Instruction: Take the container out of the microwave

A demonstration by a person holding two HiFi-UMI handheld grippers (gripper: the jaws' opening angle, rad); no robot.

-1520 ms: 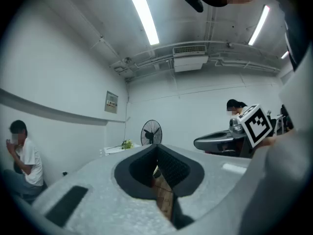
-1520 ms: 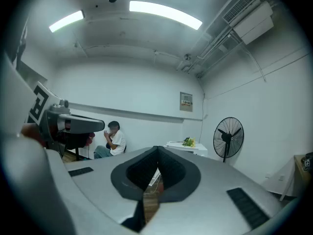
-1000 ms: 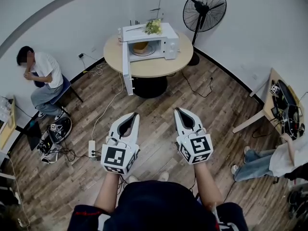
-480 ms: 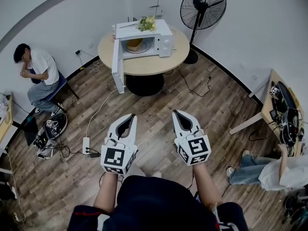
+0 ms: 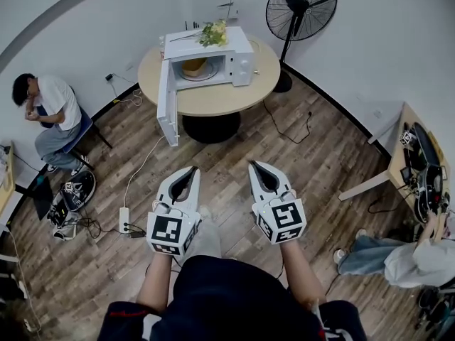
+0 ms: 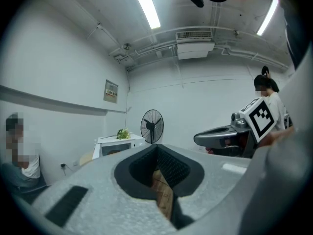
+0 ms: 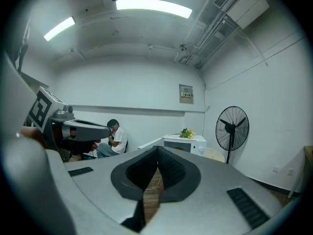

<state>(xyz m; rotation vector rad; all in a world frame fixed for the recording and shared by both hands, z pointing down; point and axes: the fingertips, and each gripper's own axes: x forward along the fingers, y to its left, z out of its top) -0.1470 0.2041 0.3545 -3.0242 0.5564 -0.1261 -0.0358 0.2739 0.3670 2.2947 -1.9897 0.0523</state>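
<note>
A white microwave [image 5: 238, 54] stands on a round wooden table [image 5: 220, 98] across the room, its door [image 5: 166, 105] swung wide open to the left. Inside it sits a yellow-orange container [image 5: 193, 65] on the turntable. My left gripper [image 5: 190, 170] and right gripper [image 5: 254, 165] are held side by side over the wooden floor, well short of the table, both shut with nothing between the jaws. The microwave [image 6: 116, 145] shows small and far in the left gripper view, and the microwave [image 7: 188, 143] is equally distant in the right gripper view.
A bunch of flowers [image 5: 212, 33] lies on top of the microwave. A standing fan [image 5: 300, 7] is behind the table at the right. A person [image 5: 48, 112] sits at the left wall; a power strip [image 5: 123, 219] and cables lie on the floor. A desk [image 5: 411, 158] stands at right.
I have walked toward the table: the microwave and table look slightly larger and have shifted left. Both grippers came along, still shut and side by side.
</note>
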